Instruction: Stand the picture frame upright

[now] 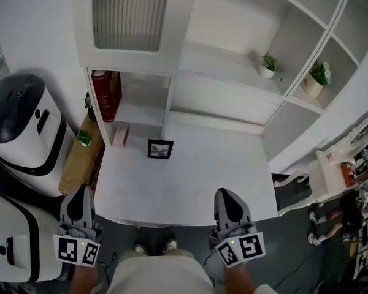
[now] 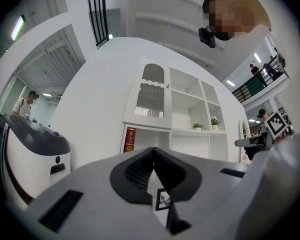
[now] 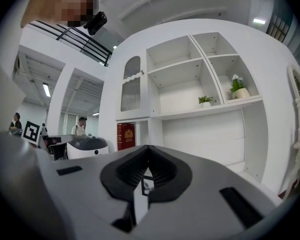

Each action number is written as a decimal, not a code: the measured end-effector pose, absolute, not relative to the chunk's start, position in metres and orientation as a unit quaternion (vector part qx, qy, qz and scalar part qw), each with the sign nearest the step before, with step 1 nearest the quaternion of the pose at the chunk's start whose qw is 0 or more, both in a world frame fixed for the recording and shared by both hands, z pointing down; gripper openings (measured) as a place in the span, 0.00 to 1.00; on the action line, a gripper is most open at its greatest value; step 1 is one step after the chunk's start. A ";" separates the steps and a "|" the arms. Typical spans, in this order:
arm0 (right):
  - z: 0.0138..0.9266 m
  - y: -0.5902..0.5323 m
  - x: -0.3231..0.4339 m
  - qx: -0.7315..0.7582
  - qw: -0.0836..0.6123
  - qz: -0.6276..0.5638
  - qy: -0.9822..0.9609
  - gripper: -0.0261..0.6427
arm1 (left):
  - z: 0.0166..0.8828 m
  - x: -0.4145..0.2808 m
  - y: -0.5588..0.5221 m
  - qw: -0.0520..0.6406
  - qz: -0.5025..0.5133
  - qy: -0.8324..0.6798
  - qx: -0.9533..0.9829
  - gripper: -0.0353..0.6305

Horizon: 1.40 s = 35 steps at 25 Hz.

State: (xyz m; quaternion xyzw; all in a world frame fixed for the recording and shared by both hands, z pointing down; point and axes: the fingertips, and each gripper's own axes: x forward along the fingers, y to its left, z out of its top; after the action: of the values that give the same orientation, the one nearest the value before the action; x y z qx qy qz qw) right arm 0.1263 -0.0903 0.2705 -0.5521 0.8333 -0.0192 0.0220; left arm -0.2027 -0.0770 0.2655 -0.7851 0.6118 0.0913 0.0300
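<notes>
A small black picture frame (image 1: 160, 149) sits on the white table (image 1: 190, 188), toward its back left, near the shelf unit. Through the jaw gap the frame (image 2: 163, 200) shows its face in the left gripper view, and the frame (image 3: 147, 186) also appears in the right gripper view. From overhead I cannot tell whether it lies flat or leans. My left gripper (image 1: 81, 193) and right gripper (image 1: 226, 196) hang in front of the table's near edge, well short of the frame. Both are shut and hold nothing, with the jaws meeting in the left gripper view (image 2: 153, 151) and the right gripper view (image 3: 148, 149).
A white shelf unit (image 1: 233, 72) rises behind the table, holding a red book (image 1: 106, 94), a small pink box (image 1: 121, 135) and two potted plants (image 1: 268, 65) (image 1: 317, 77). White machines (image 1: 21, 127) and a cardboard box (image 1: 80, 161) stand left. A white chair (image 1: 322, 176) stands right.
</notes>
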 end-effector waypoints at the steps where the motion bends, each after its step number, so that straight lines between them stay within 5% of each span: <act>1: 0.271 -0.090 0.126 -0.553 0.021 -0.019 0.833 0.05 | 0.267 -0.202 -0.077 0.029 0.092 0.610 -0.786 0.08; 35: 0.288 -0.060 0.096 -0.557 0.020 -0.023 0.830 0.05 | 0.284 -0.207 -0.058 0.015 0.094 0.587 -0.804 0.08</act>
State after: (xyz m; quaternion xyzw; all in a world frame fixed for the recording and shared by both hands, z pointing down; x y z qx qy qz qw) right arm 0.0962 -0.0599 0.2878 -0.5573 0.8298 -0.0233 0.0195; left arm -0.2074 -0.0582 0.2841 -0.8039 0.5871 0.0943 0.0150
